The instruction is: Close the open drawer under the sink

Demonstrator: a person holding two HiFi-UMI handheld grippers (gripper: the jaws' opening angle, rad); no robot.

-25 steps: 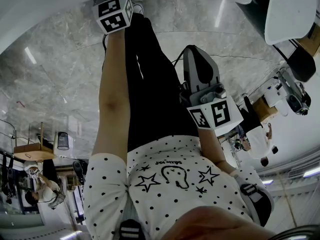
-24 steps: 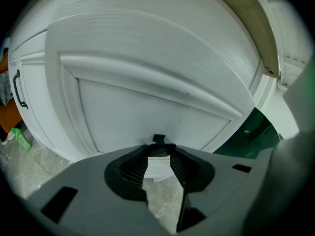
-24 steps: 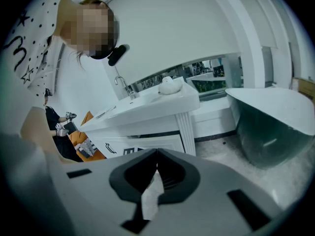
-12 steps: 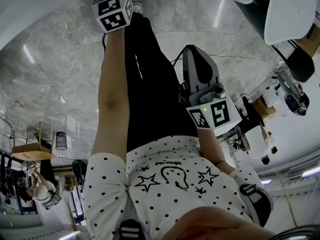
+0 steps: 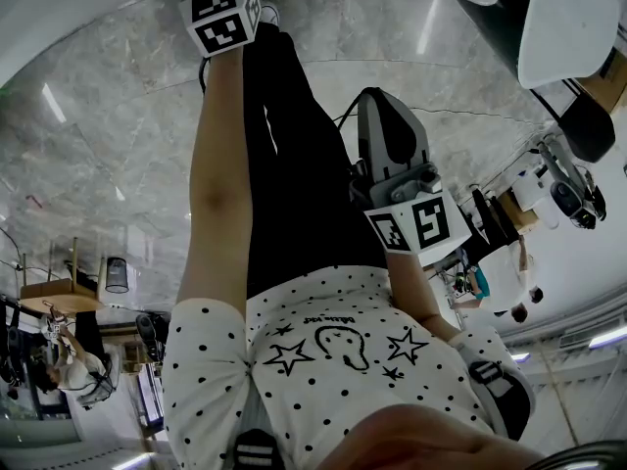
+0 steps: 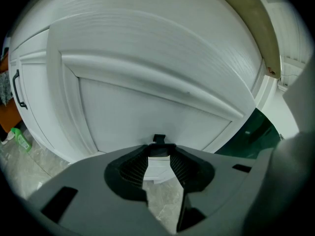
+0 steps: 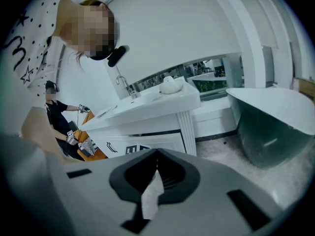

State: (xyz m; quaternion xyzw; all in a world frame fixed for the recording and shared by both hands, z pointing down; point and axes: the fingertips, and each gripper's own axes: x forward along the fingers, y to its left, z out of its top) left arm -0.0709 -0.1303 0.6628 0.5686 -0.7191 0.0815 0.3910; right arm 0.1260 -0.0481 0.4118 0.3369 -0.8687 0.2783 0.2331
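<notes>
Left gripper [image 6: 158, 154] has nudged a shade forward, its jaws apart and empty. The white drawer front [image 6: 157, 107] sits dead ahead and close, its panel running crosswise. Right gripper [image 7: 156, 173] hangs back by the hip, closed on nothing. This looks like the left's push.

Glossy, veined grey marble for the floor [image 5: 108, 135], mirroring the ceiling lights. Satin white paint over faint wood grain on the cabinet door [image 6: 147, 102]; smooth black finish on a handle [image 6: 18, 90] beside it. Matt grey plastic on left gripper [image 6: 160, 155] and right gripper [image 7: 155, 173], with ribbed black pads [image 6: 132, 167]. Soft dotted cloth in the shirt [image 5: 323, 360]. Smooth gloss on white vanity top [image 7: 147, 109] and bathtub [image 7: 273, 124].
</notes>
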